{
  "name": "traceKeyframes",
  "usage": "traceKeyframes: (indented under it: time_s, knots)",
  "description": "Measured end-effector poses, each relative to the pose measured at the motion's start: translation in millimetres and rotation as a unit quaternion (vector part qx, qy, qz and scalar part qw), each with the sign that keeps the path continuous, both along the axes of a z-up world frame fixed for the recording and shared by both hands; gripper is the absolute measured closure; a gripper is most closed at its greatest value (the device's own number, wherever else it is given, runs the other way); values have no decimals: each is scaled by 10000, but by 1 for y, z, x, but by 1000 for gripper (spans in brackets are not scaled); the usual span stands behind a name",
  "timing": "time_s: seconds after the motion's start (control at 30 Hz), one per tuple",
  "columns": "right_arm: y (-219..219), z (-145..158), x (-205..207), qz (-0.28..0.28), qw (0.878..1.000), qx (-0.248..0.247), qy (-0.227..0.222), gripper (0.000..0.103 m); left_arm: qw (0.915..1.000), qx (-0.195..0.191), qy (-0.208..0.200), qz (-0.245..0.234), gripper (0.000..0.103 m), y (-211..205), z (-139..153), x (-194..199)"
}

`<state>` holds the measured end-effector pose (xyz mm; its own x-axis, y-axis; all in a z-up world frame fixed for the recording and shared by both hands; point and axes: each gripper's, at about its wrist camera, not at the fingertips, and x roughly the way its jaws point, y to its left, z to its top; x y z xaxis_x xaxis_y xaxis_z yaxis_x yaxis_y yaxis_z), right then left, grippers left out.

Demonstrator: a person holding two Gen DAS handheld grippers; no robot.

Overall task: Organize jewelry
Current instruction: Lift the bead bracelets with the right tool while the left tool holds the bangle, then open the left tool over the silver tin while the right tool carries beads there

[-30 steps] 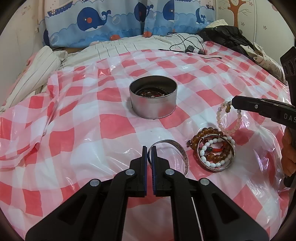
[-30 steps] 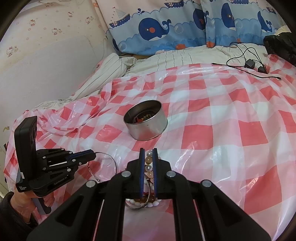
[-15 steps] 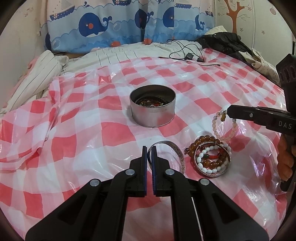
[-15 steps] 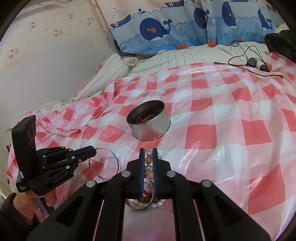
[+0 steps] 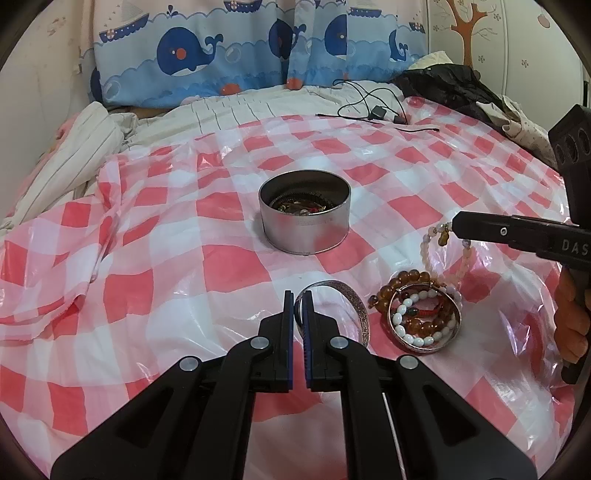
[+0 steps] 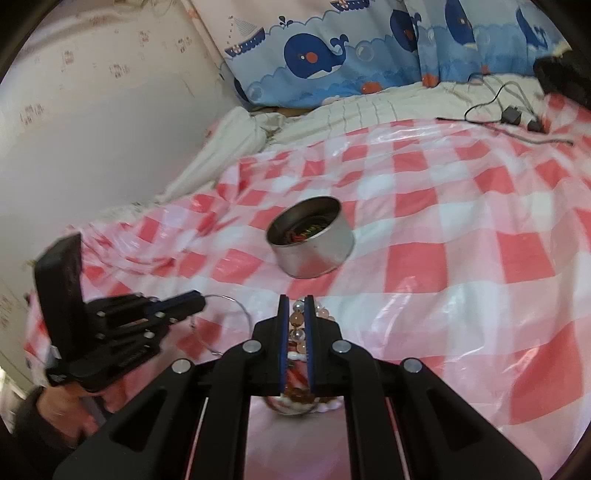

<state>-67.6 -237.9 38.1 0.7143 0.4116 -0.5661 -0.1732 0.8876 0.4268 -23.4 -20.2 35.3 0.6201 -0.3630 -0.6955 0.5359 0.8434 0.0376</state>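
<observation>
Checked plastic cloth (image 5: pixel 155 295) over bed, metal tin (image 5: pixel 304 227) mid-sheet. Left gripper (image 5: pixel 299 306) pinching silver bangle (image 5: pixel 351 301). Right gripper (image 6: pixel 296 314) clamping pale bead bracelet (image 5: pixel 430 245).

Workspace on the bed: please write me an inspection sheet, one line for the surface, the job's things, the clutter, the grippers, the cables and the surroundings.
Surface: red-and-white checked plastic sheet, wrinkled, spread over a striped bedsheet.
Job's things: round metal tin with jewelry inside; silver bangle; pale bead bracelet; pile of amber and white bead bracelets within a metal bangle.
Clutter: black garment at the far right.
Grippers: left gripper shut on the silver bangle; right gripper shut on the pale bead bracelet, lifted above the pile.
Cables: black charger cable beyond the sheet.
Surroundings: whale-print pillows; wall with tree decal.
</observation>
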Motion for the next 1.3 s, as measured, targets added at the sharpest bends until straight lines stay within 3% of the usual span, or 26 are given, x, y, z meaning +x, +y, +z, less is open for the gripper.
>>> traceKeyframes:
  time_s: [0.07, 0.27, 0.67, 0.8, 1.3]
  knots:
    - [-3, 0, 1, 46, 9998, 211, 17, 95, 10000, -58, -5, -10, 99, 1, 1, 0]
    - [-4, -13, 7, -83, 9991, 7, 404, 95, 10000, -39, 2, -16, 99, 1, 2, 1]
    - [-1, -13, 6, -35, 9993, -59, 371, 94, 10000, -5, -20, -34, 99, -1, 0, -1]
    - [-8, -10, 6, 9, 9989, 359, 288, 94, 9997, -231, -63, -63, 99, 1, 5, -2]
    - [-8, 5, 15, 79, 9980, 618, 109, 94, 9980, -617, 37, -110, 99, 3, 15, 2]
